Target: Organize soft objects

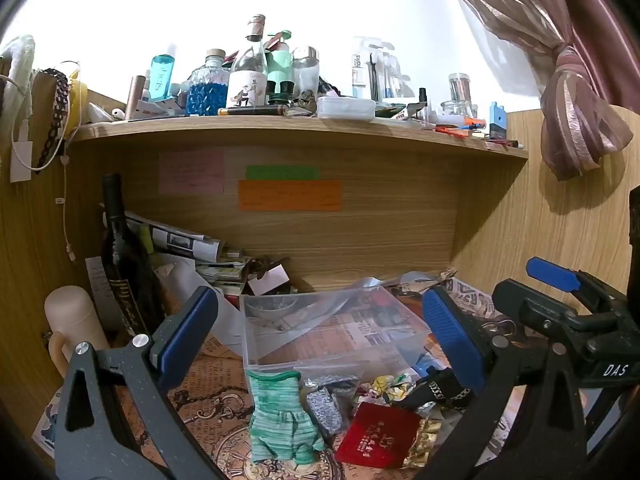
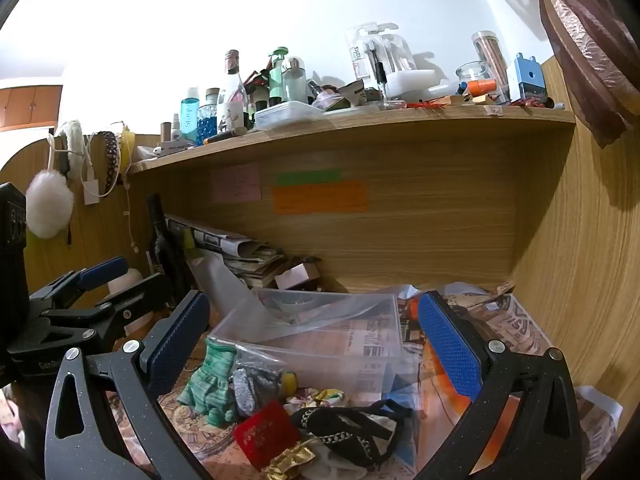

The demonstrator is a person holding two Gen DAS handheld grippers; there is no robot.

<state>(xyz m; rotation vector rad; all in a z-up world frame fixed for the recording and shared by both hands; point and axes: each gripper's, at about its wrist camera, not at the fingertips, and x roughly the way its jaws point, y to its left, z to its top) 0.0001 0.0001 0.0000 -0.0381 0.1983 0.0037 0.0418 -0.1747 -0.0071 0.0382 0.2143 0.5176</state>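
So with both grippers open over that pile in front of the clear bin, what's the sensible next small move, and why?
Probably lower the left gripper onto the green striped glove. It lies directly below that gripper's open jaws, apart from the red pouch, just in front of the clear bin. The right gripper is also open, holding nothing, nearer the black strap.

Overexposed white wall, fisheye-warped edges

sticky notes [image 1: 289,195] writing illegible, curtain [image 1: 520,20] cropped
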